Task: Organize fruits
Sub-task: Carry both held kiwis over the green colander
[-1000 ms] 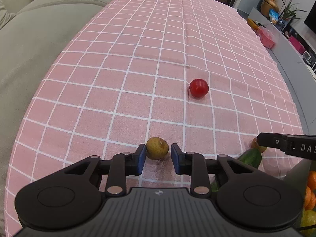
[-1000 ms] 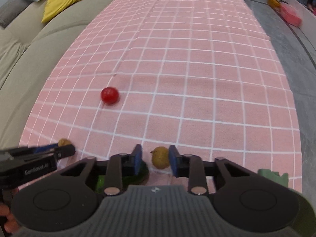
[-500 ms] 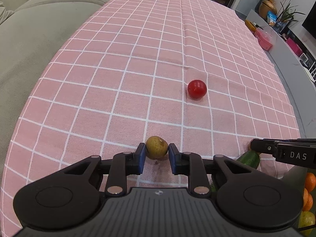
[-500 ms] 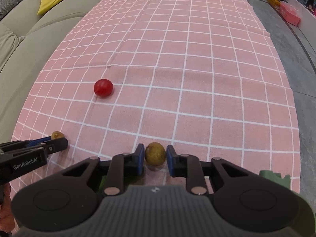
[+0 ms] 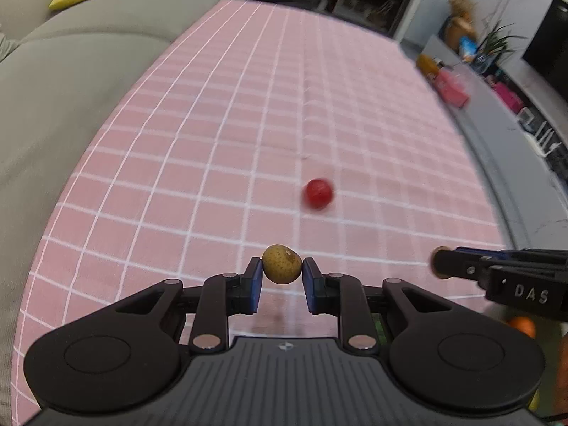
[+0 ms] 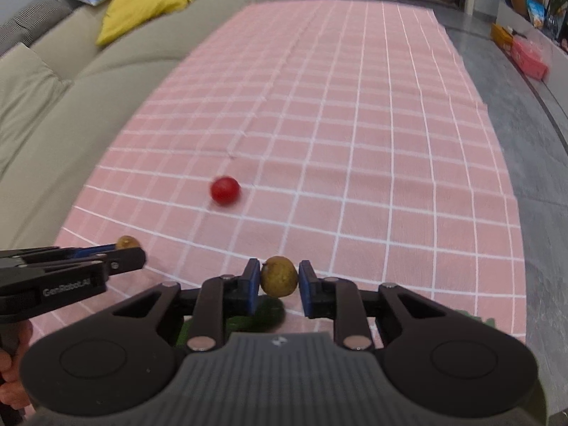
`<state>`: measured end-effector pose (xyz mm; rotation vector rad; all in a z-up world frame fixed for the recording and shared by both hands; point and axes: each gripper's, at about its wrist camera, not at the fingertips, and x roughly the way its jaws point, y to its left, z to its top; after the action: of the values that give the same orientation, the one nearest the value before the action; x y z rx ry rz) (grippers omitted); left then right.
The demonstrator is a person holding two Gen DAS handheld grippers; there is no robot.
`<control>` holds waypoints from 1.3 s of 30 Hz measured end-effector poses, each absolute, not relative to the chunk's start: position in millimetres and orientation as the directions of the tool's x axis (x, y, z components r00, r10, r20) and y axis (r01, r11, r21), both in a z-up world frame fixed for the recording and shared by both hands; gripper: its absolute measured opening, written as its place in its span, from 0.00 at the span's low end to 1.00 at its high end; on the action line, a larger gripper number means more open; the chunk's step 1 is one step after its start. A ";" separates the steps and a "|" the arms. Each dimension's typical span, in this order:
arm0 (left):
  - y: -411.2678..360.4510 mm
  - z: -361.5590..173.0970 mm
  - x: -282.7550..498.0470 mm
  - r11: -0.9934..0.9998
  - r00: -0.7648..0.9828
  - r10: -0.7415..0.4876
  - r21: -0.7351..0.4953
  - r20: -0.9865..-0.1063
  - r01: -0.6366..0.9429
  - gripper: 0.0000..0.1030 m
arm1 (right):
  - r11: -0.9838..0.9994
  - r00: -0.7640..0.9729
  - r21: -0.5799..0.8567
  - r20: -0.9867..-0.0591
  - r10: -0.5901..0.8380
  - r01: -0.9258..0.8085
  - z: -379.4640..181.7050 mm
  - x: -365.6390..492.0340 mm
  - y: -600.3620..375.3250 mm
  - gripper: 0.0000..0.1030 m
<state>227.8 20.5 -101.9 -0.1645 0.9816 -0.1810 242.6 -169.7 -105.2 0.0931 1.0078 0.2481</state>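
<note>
**Two grippers, two small fruits, above a checked cloth**

The left gripper [image 5: 282, 280], a black plastic two-finger tool with blue pads, is clamped on a small round yellow-brown fruit with a dimpled, speckled skin [image 5: 282, 263]; the pads press its two sides and it hangs clear of the cloth. The right gripper [image 6: 276, 284], of the same build, pinches a second small round fruit, duller olive-brown and mottled [image 6: 279, 276], likewise raised off the surface. Each tool shows in the other's view as a black arm coming in from the side: the right one at the edge of the left view, the left one low in the right view, with a hand [image 6: 10, 365] on its grip.

A smooth, glossy red round fruit [image 6: 224, 190], blurred in both views, lies alone on the pink tablecloth with a white grid of lines [image 5: 248, 113], well apart from both tools. The cloth is matte woven fabric with a faint crease running down its middle. A dark green object [image 6: 262, 314] lies under the right gripper, and an orange fruit [image 5: 522, 325] peeks out at the left view's lower right.

A grey-green upholstered sofa [image 6: 53, 99] runs along one side, with a yellow cushion [image 6: 145, 7] on it. A grey floor, a low unit and a potted plant lie along the other.
</note>
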 end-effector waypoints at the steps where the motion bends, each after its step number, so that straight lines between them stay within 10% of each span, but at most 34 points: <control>1: 18.0 -95.5 225.2 0.970 0.550 -0.237 -0.227 -0.801 0.088 0.26 | 0.966 0.520 0.198 -0.815 0.256 -0.166 -98.7 238.0 -170.6 0.19; 22: -69.8 -8.3 126.5 0.825 0.524 -0.550 -0.327 -0.650 0.461 0.26 | 0.969 0.679 0.234 -0.698 0.226 -0.082 -12.2 85.7 -256.1 0.19; 39: -124.7 -64.8 101.7 0.754 0.267 -0.542 -0.322 -0.797 0.572 0.26 | 0.971 0.563 0.238 -0.800 0.206 -0.016 -59.1 34.7 -281.7 0.19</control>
<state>101.8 -124.7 -64.8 0.0329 1.0611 -0.7524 34.7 -281.7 -59.1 0.2133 0.9658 0.1320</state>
